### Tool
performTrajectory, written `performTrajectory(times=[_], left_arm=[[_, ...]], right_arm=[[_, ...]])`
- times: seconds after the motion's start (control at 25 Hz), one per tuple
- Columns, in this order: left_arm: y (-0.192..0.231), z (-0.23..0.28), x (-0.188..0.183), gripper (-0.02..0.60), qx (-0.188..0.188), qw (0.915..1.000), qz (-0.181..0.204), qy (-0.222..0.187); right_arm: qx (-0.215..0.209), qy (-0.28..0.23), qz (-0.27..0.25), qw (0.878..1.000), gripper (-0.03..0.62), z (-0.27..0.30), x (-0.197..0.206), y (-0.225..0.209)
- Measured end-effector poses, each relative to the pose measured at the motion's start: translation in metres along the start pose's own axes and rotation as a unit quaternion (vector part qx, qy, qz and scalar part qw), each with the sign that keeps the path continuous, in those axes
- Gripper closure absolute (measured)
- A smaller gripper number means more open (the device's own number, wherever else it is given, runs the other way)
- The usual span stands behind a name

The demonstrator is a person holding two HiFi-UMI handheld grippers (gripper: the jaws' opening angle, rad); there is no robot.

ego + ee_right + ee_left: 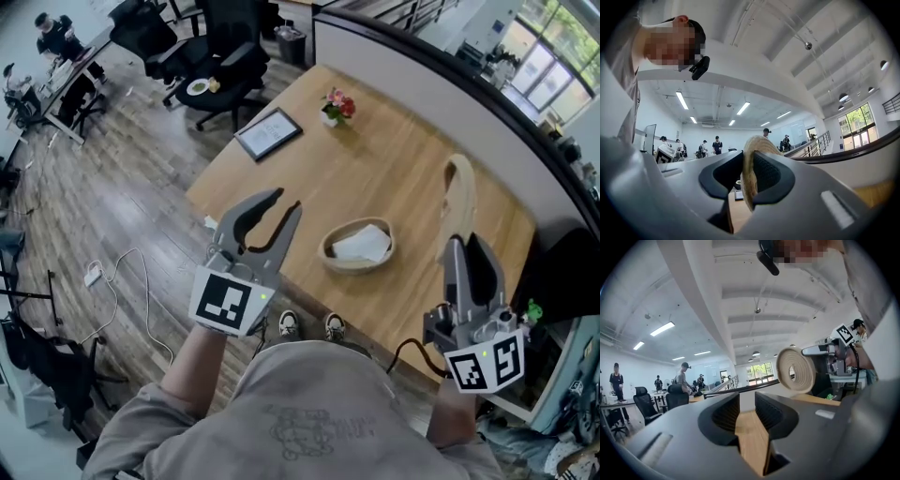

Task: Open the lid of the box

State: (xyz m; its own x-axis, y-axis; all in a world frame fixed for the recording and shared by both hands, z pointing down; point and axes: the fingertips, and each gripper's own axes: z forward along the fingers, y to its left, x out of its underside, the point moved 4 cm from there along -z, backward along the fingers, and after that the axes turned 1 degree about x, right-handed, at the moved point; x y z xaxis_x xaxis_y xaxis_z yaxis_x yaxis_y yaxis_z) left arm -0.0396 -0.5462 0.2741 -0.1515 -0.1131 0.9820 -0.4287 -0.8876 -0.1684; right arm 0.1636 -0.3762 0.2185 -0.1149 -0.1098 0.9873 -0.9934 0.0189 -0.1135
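An oval woven box (357, 265) stands uncovered on the wooden table (412, 159), with white paper (362, 243) inside it. Its woven lid (459, 197) is lifted clear of the box and held upright, edge on, to the right of it. My right gripper (468, 242) is shut on the lid's lower rim; in the right gripper view the lid (750, 159) sits pinched in that gripper (747, 173). My left gripper (286, 202) hovers left of the box, open and empty. In the left gripper view the left gripper (746, 401) shows a bare gap, and the lid (796, 369) hangs at the right.
A small flower pot (336, 108) and a framed board (268, 133) sit at the table's far end. Black office chairs (211, 56) stand beyond it. A white cable (122, 281) lies on the wooden floor at the left. A curved partition (469, 84) borders the table's right side.
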Motion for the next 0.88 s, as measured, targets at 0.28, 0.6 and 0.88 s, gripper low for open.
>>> performTrajectory(times=[0.28,0.6,0.88], left_arm=[[-0.002,-0.012,0.009,0.577,0.005,0.9997,-0.015,0.019],[0.004,-0.016,0.001,0.581,-0.002,0.9999,-0.005,0.016],[0.006,-0.019,-0.003,0.581,0.008,0.9996,-0.022,0.014]], right_arm=[[-0.003,0.028,0.01,1.0,0.516,-0.009,0.01,0.012],[-0.008,0.039,0.014,0.999,0.516,-0.003,0.017,0.019],[-0.002,0.046,0.014,0.999,0.516,-0.003,0.017,0.022]])
